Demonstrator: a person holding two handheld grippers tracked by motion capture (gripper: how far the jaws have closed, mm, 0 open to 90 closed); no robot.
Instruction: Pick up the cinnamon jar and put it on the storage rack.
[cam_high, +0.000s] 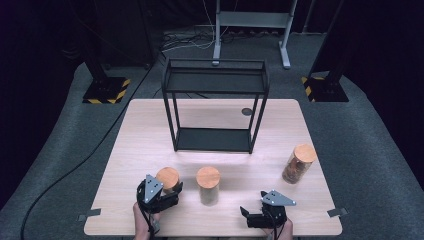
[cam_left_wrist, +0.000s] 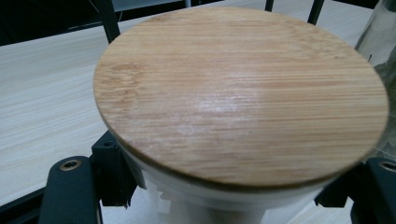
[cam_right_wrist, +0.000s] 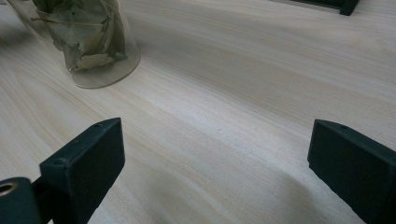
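Left hand-held gripper (cam_high: 172, 192): clamped on the left jar (cam_high: 168, 179), near front-left of the surface (cam_high: 150, 130). In the left gripper view the jaws sit either side of the jar body right under the lid (cam_left_wrist: 240, 91), pressing on it.
Left jar: bamboo lid, pale/white body below it. Looks upright, can't tell if it's lifted or standing on the surface.
Right hand-held gripper (cam_high: 248, 215): released, jaws wide apart w/ nothing between them, just bare wood in the right gripper view. Sits at the front edge, right of center.
Hands: left hand (cam_high: 142, 220) & right hand (cam_high: 280, 231) come in from the bottom edge, each holding its gripper.
Middle jar (cam_high: 208, 185): bamboo lid, clear glass, dried leaves inside (cam_right_wrist: 84, 37). Stands upright btw the two grippers, just beside the left jar, apart from both grippers.
Right jar (cam_high: 298, 163): bamboo lid, brownish stuff inside, can't tell what. Stands near the right edge, well apart from the rest.
Rack (cam_high: 215, 87): black metal 2-tier shelf frame, back-center of the surface, both tiers bare.
Small dark disc (cam_high: 247, 111): on the surface right by the rack's right side, too small to tell what it is.
Floor (cam_high: 380, 150): grey carpet, black cable (cam_high: 75, 170) running off to the left.
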